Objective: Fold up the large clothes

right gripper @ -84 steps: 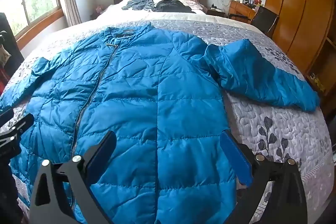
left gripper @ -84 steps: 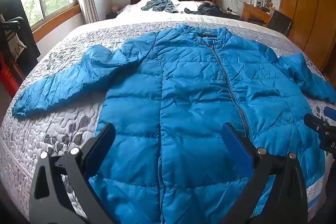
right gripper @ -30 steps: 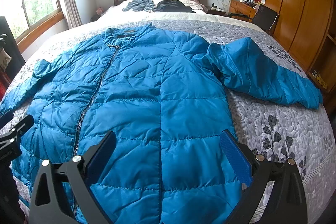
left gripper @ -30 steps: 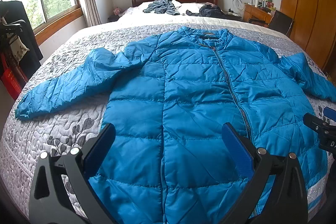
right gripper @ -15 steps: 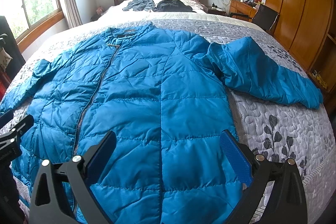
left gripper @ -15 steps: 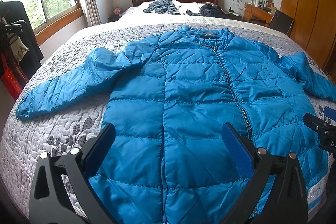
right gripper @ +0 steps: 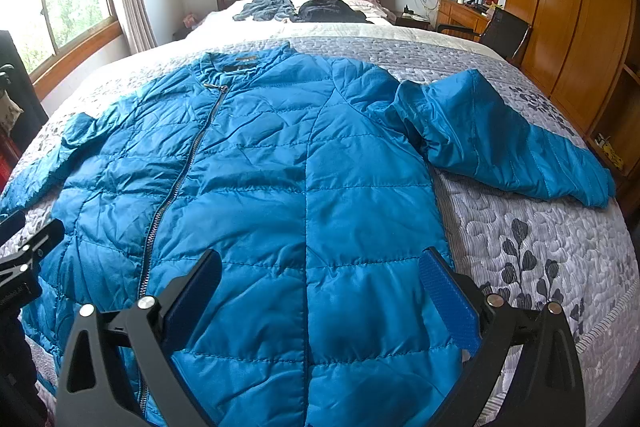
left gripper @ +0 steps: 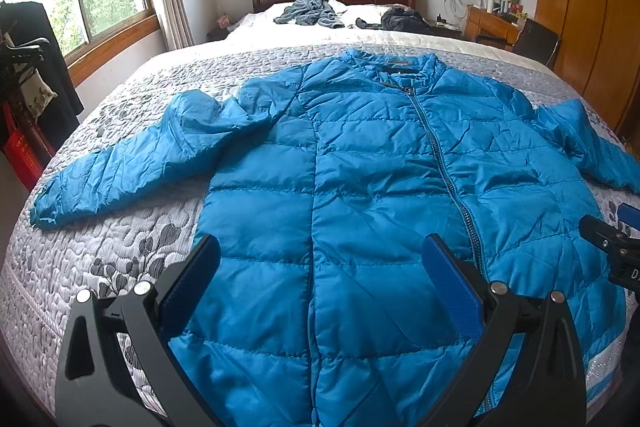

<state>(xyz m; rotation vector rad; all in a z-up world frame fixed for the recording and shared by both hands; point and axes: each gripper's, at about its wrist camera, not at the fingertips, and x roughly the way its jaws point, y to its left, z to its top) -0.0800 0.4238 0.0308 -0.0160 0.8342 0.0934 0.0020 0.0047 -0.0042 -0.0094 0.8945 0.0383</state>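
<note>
Little is changed since a moment ago; the blue down jacket is kept flat on the bed, unfolded; the left hand-held gripper and right hand-held gripper are held spread, nothing pinched.

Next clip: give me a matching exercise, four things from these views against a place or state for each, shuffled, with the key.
Things:
1. blue jacket
2. grey garment
3. left gripper
4. black chair

Places or states:
A. open above the jacket's lower half
B. beside the wooden desk
C. bunched up near the headboard
D. spread flat and zipped, sleeves out

Pairs: 1-D, 2-C, 3-A, 4-B
</note>
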